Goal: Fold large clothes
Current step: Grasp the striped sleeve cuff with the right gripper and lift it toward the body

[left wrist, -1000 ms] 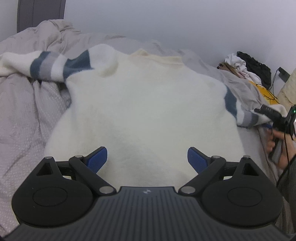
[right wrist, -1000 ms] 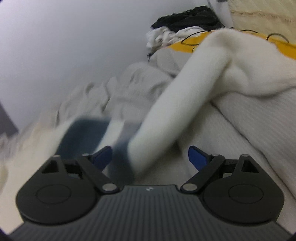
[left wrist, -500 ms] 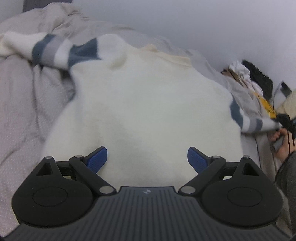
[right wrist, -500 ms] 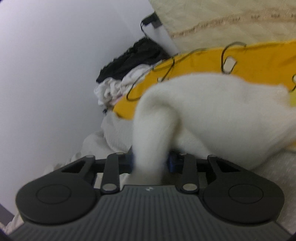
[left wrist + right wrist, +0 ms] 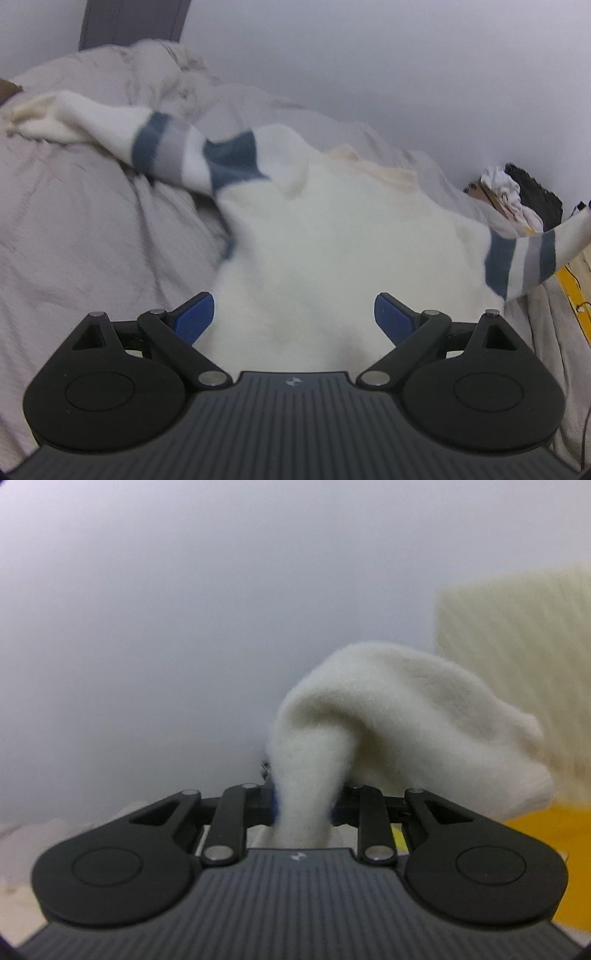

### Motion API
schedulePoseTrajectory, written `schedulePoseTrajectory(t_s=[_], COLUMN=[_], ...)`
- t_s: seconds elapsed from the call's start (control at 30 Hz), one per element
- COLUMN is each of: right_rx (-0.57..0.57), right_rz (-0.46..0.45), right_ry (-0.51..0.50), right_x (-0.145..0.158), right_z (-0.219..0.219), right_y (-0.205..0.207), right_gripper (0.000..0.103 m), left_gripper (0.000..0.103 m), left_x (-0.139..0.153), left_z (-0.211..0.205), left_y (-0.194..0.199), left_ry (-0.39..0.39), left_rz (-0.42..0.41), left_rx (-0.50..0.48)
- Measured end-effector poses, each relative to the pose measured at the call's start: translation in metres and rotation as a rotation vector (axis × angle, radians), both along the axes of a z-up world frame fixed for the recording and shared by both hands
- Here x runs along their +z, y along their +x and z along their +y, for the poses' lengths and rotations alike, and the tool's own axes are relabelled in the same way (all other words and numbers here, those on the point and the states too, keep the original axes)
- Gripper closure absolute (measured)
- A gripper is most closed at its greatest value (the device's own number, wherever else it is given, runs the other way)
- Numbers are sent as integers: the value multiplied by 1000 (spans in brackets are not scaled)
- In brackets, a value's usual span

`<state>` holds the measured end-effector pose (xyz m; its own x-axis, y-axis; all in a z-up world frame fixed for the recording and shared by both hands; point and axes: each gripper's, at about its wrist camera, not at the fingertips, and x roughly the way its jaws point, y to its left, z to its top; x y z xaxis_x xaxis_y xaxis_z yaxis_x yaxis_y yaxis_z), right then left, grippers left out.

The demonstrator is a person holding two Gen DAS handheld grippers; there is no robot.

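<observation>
**Sweater spread on the bed, one sleeve lifted in the right claw**

The bed [image 5: 85, 236], covered in rumpled grey bedding, fills most of the left wrist view. On it lies the cream sweater [image 5: 332, 236], body spread flat, its collar toward the wall. Its lower part runs straight under the left claw [image 5: 294, 317], whose blue pads stand wide apart above the fabric with nothing between them. The left sleeve [image 5: 177, 151], banded in blue and grey, trails away to the far left across the bedding. The right sleeve [image 5: 528, 254], with the same bands, rises off the bed toward the right edge of the view, where it is cut off.

In the right wrist view the right claw [image 5: 304, 805] has that sleeve's cream end [image 5: 369, 716] pinched between its pads; the jaws are closing on it, and the fabric bulges up and flops over to the right ahead of the fingers. The pads themselves are almost wholly hidden by the wool, only slivers of blue showing.

A pile of dark and white clothes [image 5: 517, 199] sits at the far corner of the bed, blurred and small. Behind the held sleeve, a pale ribbed surface [image 5: 513, 638] and a yellow patch [image 5: 546, 853] are too blurred to identify.
</observation>
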<state>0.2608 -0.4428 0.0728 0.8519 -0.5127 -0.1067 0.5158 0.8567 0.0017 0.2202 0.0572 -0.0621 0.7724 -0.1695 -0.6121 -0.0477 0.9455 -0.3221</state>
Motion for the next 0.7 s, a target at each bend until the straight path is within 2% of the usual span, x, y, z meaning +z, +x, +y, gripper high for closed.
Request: schedulePoseTrajectory(t_s=[0.13,0.27,0.5,0.6,0.7], right_rx=[71,128,277,347,394], right_rz=[17,53,154,221,294], right_ry=[-118,-227,-414,-457,-489], right_x=[4,-17,-91,-129,-164], right_z=[77,155,276,312,338], right_y=[-9,-19,-28,-28,-29], right_gripper=[76,76,76,76,76], left_gripper=[7,7,7,7,7], left_x=[10,16,11,7,2], left_z=[16,38,76,87,94], left_y=[-12,-20,-22,-17,-12], left_ry=[12,-23,-137,-180,-186], left_rz=[-59,-96,-104,-98,-95], left_rx=[29,59,102,119,123])
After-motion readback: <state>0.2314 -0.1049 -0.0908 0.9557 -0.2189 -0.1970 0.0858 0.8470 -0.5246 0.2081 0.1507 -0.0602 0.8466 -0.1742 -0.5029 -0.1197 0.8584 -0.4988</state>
